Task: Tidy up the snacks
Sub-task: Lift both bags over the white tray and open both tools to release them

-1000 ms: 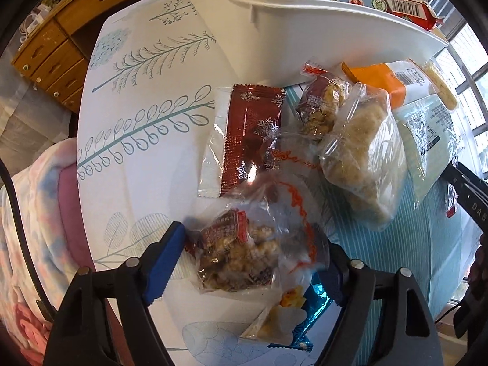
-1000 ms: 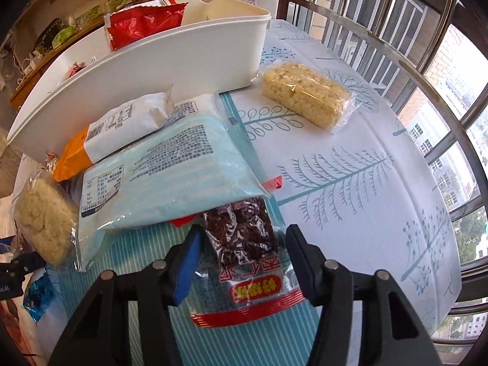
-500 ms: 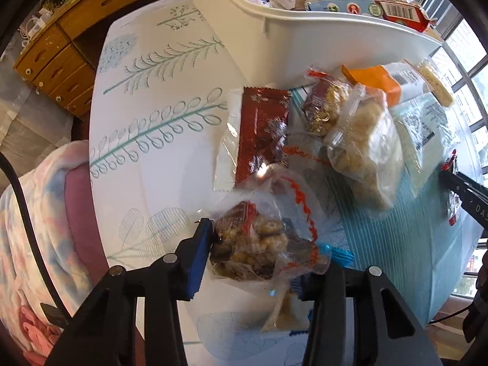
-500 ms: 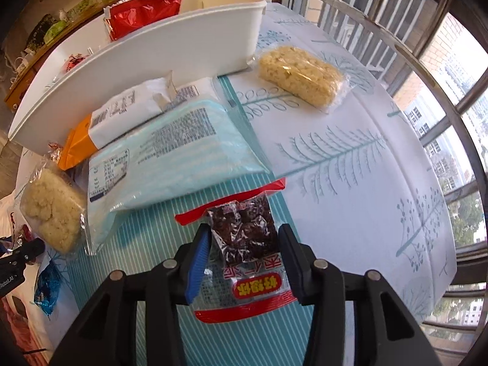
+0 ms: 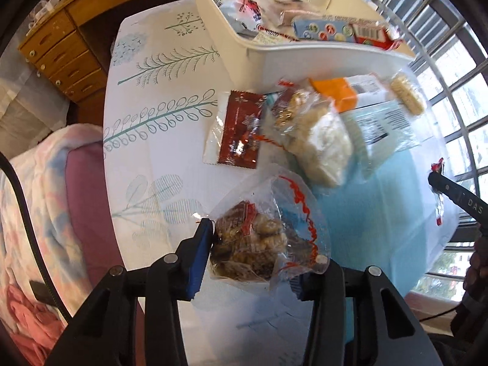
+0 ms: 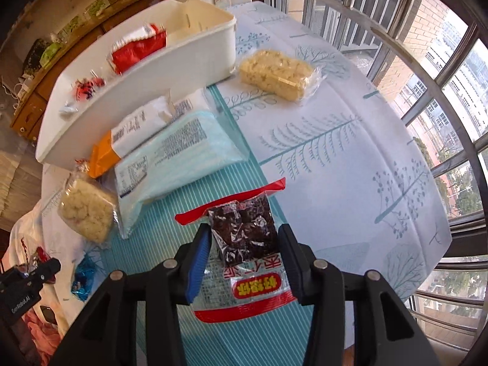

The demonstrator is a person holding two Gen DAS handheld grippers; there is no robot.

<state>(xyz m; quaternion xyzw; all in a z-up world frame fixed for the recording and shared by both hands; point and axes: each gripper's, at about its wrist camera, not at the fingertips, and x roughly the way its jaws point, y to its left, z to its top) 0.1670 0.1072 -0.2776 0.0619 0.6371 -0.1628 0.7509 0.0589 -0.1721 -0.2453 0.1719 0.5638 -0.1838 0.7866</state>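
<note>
Left gripper (image 5: 259,254) pinches clear nut bag (image 5: 262,244); right gripper (image 6: 244,259) pinches clear dark-fruit packet (image 6: 244,238); carry both level over white plastic bin (image 6: 100,106), release low

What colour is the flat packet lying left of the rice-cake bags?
Dark red packet with white snowflakes, clearest in the left wrist view.

A clear bag of brown nut clusters (image 5: 253,244) hangs pinched between the left tongs (image 5: 259,256), lifted off the tabletop (image 5: 152,140). A clear packet of dark dried fruit with red trim (image 6: 244,244) sits clamped in the right tongs (image 6: 244,259). The white bin (image 6: 158,85) behind already holds several wrapped snacks.
</note>
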